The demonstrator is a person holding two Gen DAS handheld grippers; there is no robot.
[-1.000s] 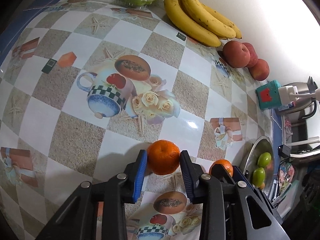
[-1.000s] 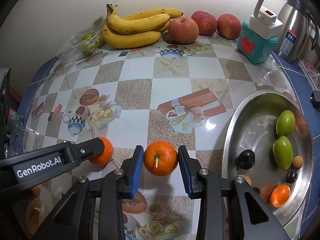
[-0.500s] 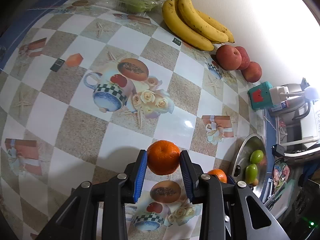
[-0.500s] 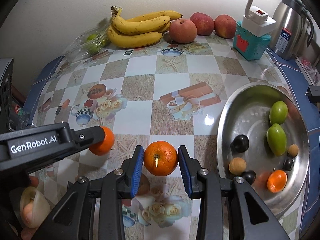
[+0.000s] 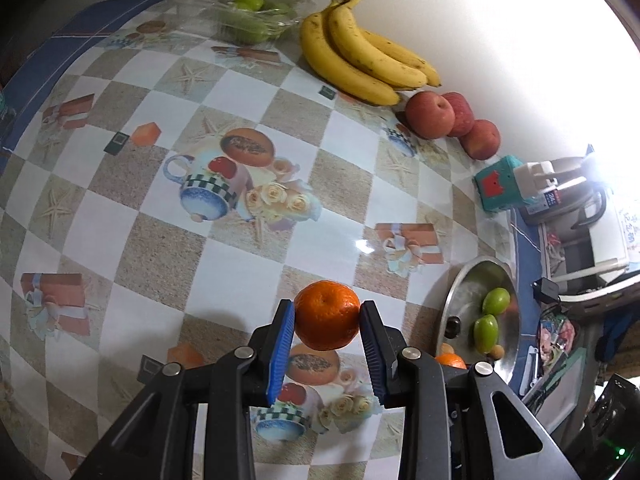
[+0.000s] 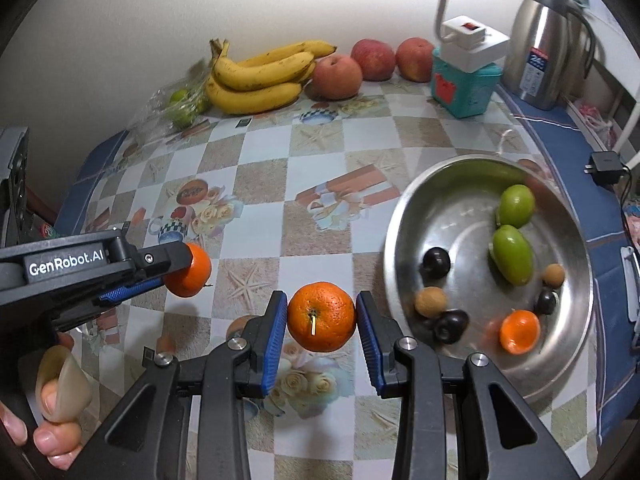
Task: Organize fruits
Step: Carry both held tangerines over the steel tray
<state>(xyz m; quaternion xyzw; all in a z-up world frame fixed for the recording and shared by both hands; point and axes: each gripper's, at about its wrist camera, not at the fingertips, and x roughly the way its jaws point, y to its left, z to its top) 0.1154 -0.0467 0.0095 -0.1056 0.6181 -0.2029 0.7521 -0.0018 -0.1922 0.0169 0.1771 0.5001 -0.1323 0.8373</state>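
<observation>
Right claw (image 6: 322, 318) clamped by its blue pads on a round orange tangerine with a short pale stalk (image 6: 321, 316), raised above the checked, picture-printed worktop (image 6: 264, 176). Left of it, left claw (image 6: 176, 270) gripping a second round orange tangerine (image 6: 191, 269). Right of the claw, a round stainless-steel bowl (image 6: 416, 208) holding two green fruits, dark and tan small ones, and one orange. Far beyond, along the wall: yellow bunch of bananas (image 6: 260, 74) and three red apples (image 6: 374, 60).
</observation>
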